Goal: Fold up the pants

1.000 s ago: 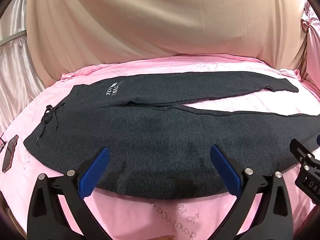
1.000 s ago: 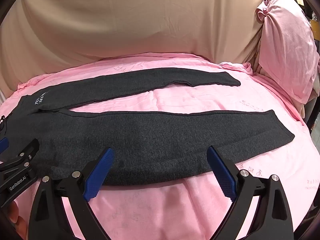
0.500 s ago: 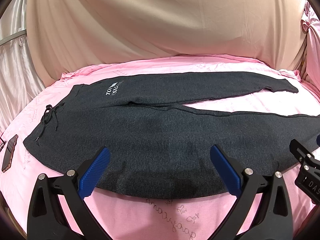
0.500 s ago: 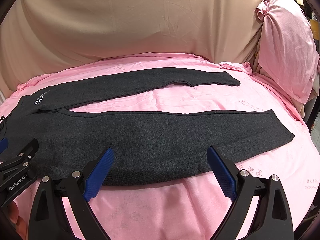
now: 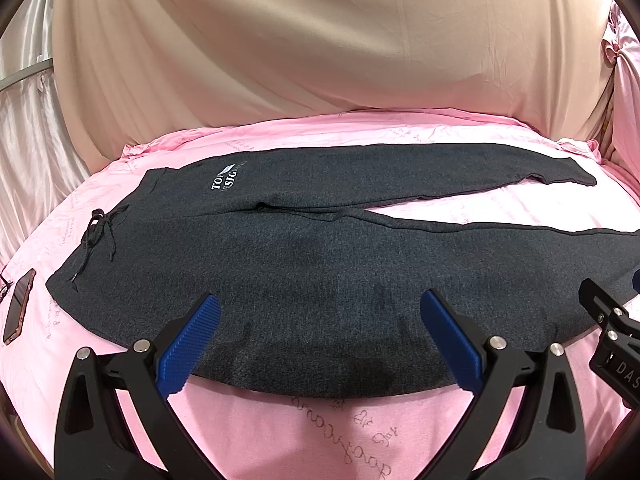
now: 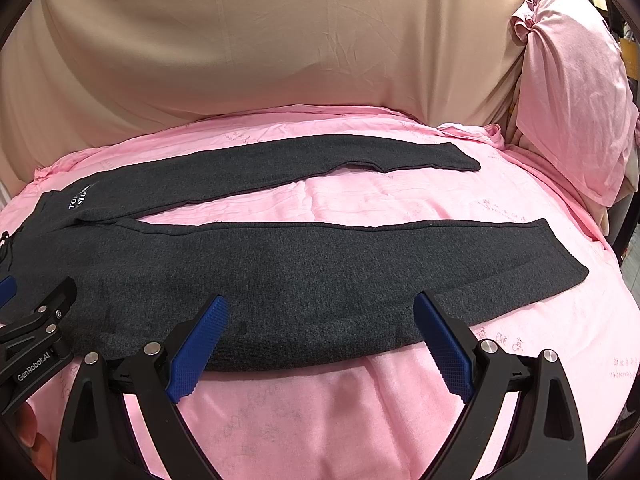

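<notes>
Two legs of the dark pants [image 5: 320, 264] lie flat and splayed on the pink bed [image 5: 320, 412], waist toward 9 o'clock; the knit looks soft, light and limp, best pinched at the near leg's edge. Both the left hand-held gripper [image 5: 316, 344] and right hand-held gripper [image 6: 318, 344] hover with jaws apart, holding nothing. White print reads "TO… SIG…"; gripper bodies show "GenRobot.AI" and "DAS".

From your left wrist camera the sweatpants [image 5: 320, 264] run off the right edge, so both near-leg cuff and hem are cut off there. The white logo [image 5: 226, 178] on them reads only partly, its letters folded under. Left of the sweatpants, a phone [image 5: 18, 306] is clipped by the frame edge. From your right wrist camera their waistband passes out of view leftward
</notes>
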